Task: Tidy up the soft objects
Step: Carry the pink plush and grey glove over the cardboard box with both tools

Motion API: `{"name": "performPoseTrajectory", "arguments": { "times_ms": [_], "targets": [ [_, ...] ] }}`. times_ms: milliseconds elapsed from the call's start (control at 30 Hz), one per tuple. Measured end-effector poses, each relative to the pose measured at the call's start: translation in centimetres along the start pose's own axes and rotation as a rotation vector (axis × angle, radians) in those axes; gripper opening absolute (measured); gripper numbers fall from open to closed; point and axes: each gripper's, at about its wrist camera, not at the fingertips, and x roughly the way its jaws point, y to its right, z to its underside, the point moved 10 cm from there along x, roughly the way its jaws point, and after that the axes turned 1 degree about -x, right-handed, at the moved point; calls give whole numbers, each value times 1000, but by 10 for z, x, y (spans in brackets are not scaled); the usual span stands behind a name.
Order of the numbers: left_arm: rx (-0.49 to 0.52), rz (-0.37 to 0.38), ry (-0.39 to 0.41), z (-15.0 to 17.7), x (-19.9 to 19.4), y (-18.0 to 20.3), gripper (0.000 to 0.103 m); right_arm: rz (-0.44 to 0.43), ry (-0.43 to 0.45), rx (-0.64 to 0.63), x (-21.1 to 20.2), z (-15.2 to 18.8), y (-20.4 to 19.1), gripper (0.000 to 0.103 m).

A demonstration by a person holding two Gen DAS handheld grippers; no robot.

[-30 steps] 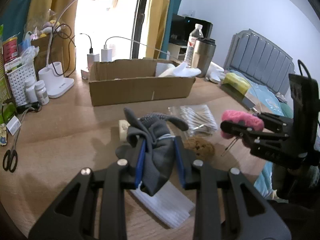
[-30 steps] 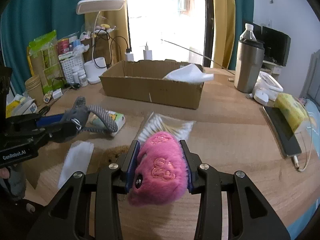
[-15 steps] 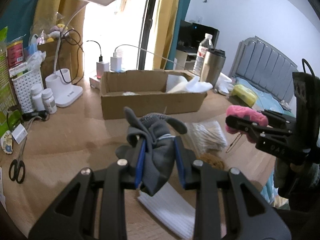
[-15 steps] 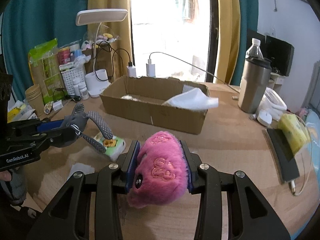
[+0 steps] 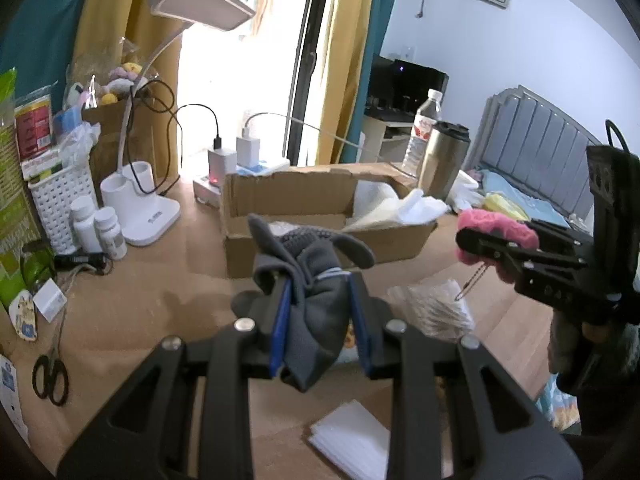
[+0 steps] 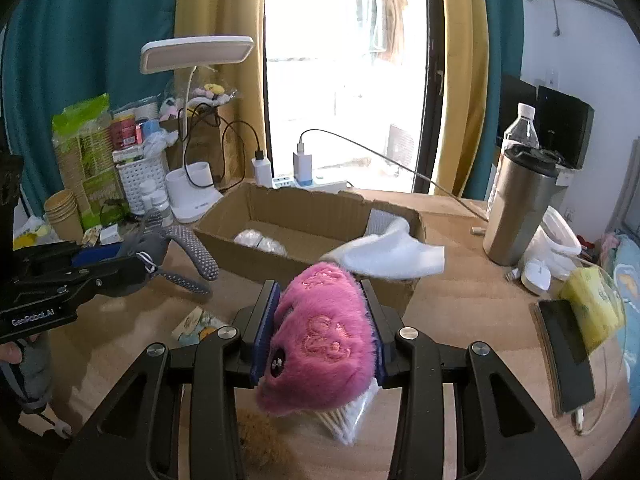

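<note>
My left gripper is shut on a grey glove with dotted fingers, held above the wooden table; it also shows in the right wrist view as the left gripper with the grey glove hanging out. My right gripper is shut on a pink plush toy; the left wrist view shows the right gripper and the pink plush toy at the right. Ahead of both stands an open cardboard box, also cardboard box, with white cloth draped over its near right corner.
A desk lamp, white bottles, a basket and chargers stand behind the box at left. A steel tumbler and water bottle are at right. Below lie a bag of cotton swabs, white foam sheet, scissors and a phone.
Both grippers have risen and moved toward the cardboard box, which looks nearer and more open from above. Each keeps its hold, the left on the glove, the right on the plush.
</note>
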Motion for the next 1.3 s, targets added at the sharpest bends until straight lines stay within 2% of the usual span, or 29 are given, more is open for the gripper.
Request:
{"name": "performPoseTrajectory", "arguments": {
  "times_ms": [367,733,1300],
  "targets": [
    [-10,-18,29,-27,11,-18,29,-13,8,13,23,-18,5,41],
    [23,-6,66,-59,29,-12,29,-14,26,12,39,-36,18,41],
    [19,-1,57,-81,74,-18,29,-7,33,2,71,-56,43,41]
  ]
}}
